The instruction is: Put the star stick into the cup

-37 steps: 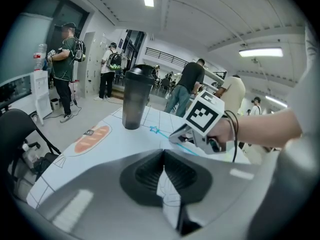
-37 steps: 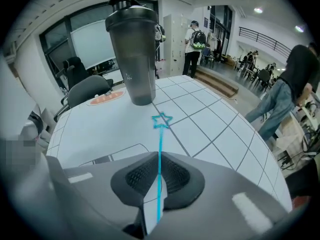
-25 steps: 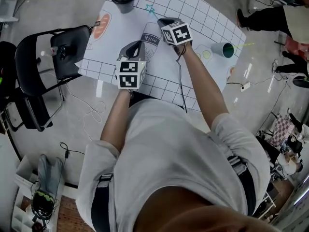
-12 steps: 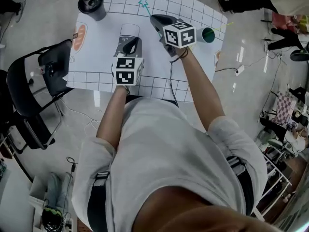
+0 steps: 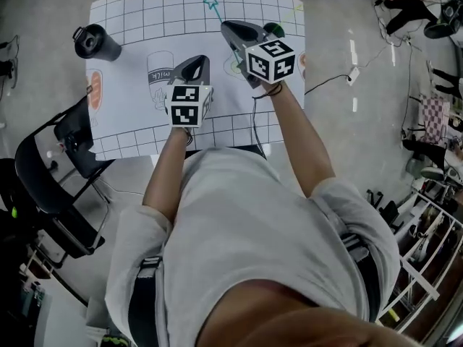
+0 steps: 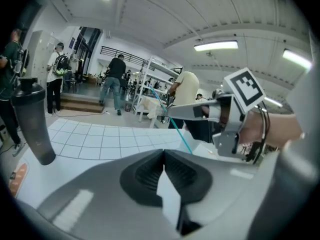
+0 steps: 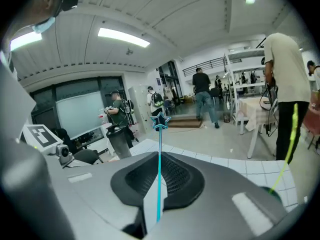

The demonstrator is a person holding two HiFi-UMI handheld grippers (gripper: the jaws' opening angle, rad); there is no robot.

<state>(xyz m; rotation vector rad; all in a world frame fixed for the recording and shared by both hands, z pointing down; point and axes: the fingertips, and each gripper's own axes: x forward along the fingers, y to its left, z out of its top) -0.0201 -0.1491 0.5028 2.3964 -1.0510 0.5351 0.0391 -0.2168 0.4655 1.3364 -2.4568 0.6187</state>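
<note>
Head view: R gripper (image 5: 227, 27) clamped on star stick (image 5: 215, 7), star at 11 o'clock; cup (image 5: 274, 28) beside, 3 o'clock
Left gripper view: L gripper (image 6: 164, 152) jaws together, empty
Right gripper view: thin stick may pivot in grip, miss rim, tip cup

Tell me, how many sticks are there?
2. The blue star stick is pinched in the right gripper. A yellow-green stick rises near the green cup, further right. More could be hidden from view.
</note>
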